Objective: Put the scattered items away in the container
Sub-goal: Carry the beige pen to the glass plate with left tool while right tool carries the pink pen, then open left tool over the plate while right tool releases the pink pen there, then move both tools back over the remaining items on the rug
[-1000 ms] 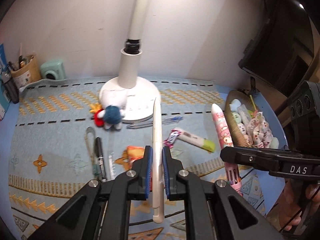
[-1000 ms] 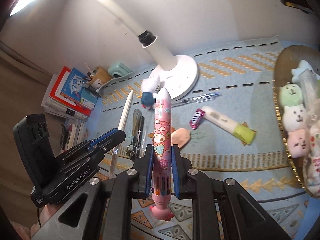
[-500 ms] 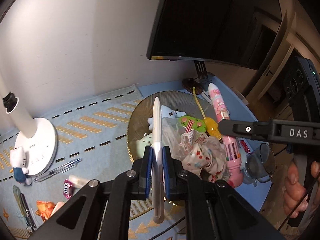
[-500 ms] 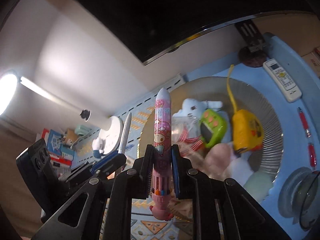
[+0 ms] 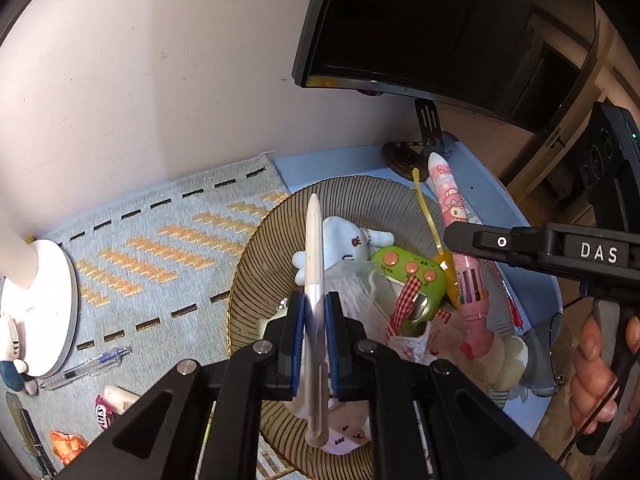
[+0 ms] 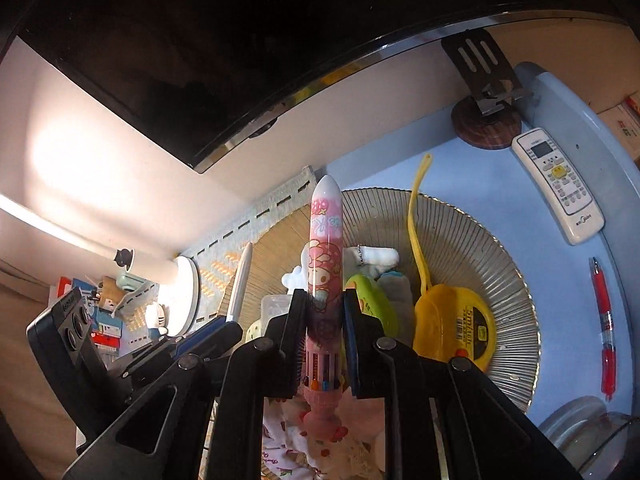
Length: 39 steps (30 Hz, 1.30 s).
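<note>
My left gripper [image 5: 314, 300] is shut on a slim white pen [image 5: 313, 248], held over the round ribbed bowl [image 5: 256, 256]. My right gripper [image 6: 325, 300] is shut on a fat pink cartoon pen [image 6: 326, 248], also above the bowl [image 6: 480, 240]. In the left wrist view the pink pen [image 5: 450, 208] and the right gripper's finger [image 5: 520, 244] hang over the bowl's right side. The bowl holds a white plush [image 5: 344, 240], a green toy [image 5: 408, 276], a yellow tape measure [image 6: 452, 324] and patterned cloth [image 5: 400, 336].
A blue pen [image 5: 84, 368], a wrapped tube [image 5: 116, 400] and an orange wrapper [image 5: 66, 442] lie on the woven mat [image 5: 160, 248] by the lamp base [image 5: 40, 304]. A remote [image 6: 556, 184], a red pen [image 6: 604, 320] and a glass jar [image 6: 580, 428] sit right of the bowl. A monitor [image 5: 440, 28] hangs behind.
Both grippers swung right from the mat and lamp to above the bowl, each still holding its pen. Since half a second ago they have moved slightly closer to the bowl.
</note>
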{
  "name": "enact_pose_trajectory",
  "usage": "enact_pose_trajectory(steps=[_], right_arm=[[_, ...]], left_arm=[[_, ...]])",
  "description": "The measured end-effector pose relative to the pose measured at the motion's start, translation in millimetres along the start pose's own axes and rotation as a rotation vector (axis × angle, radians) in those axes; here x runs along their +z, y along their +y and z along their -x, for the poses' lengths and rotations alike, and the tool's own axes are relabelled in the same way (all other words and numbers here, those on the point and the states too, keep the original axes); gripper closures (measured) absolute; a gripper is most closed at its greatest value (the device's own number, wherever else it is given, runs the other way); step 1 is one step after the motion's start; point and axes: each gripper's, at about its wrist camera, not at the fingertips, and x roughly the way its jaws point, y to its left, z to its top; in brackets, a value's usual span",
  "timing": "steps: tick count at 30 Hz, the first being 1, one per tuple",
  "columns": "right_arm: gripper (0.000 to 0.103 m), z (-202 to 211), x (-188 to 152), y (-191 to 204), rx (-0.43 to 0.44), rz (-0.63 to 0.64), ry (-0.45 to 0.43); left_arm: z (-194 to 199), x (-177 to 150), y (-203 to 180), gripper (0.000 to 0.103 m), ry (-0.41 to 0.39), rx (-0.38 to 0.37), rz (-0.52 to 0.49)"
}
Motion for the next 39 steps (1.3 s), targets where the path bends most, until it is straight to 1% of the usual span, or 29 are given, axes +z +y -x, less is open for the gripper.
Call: enact_pose_trajectory(steps=[2,4,12,13,14,15,16,17,20,21,26,29,31,32,33,39], right_arm=[[0.085,-8.0,0.0,4.3,-0.028,0.024,0.014],[0.085,-13.4,-0.1,6.7,-0.039,0.041,0.023],[0.084,-18.3,0.7,1.8,-0.066,0.035,0.052],[0.084,-18.8,0.4,2.4,-0.073,0.033,0.061],[0.082,-18.1,0.7,2.5,-0.076,0.030,0.068],[0.079,-16.1,0.8,2.5,-0.071,0.027,0.068],[0.078,-12.0,0.8,2.5,-0.057,0.030,0.060],[0.075,-7.2,1.0,3.5,-0.051,0.033,0.045],[0.066,9.5,0.7,6.2,-0.069,0.040,-0.002],[0.064,14.0,-0.1,6.8,-0.072,0.037,-0.013],[0.064,31.3,-11.5,13.7,-0.062,0.027,-0.033],[0.064,36.9,-23.0,28.9,-0.046,0.047,-0.034],[0.060,37.1,-31.7,42.8,-0.035,0.070,-0.029],[0.056,36.8,-36.6,49.7,-0.028,0.080,-0.024],[0.054,35.7,-41.8,57.1,-0.020,0.091,-0.019],[0.054,16.7,-71.5,99.8,0.014,0.143,0.046]], left_arm=[[-4.5,-1.2,3.7,0.095,0.009,0.000,0.009],[-7.5,-0.7,5.9,0.095,0.012,-0.003,0.015],[-11.2,-2.0,9.7,0.095,0.042,-0.017,0.031],[-10.4,-2.0,8.8,0.092,0.042,-0.021,0.030],[-8.7,-2.3,7.7,0.085,0.041,-0.022,0.026],[-5.9,-2.8,6.7,0.080,0.036,-0.020,0.019],[-2.4,-3.9,5.7,0.068,0.029,-0.015,0.013],[1.7,-5.5,5.4,0.058,0.019,-0.009,0.010],[14.5,-12.5,6.0,0.057,0.006,-0.006,0.004],[18.9,-16.0,6.9,0.057,0.003,-0.003,0.005],[41.4,-41.6,18.2,0.057,0.001,0.009,0.038],[54.8,-61.4,32.1,0.057,0.004,0.023,0.086],[63.5,-74.9,49.4,0.057,0.004,0.031,0.138],[69.7,-83.1,60.9,0.057,0.002,0.039,0.170],[75.0,-90.5,72.7,0.057,0.000,0.051,0.203],[110.9,-138.0,151.5,0.057,-0.017,0.127,0.400]])
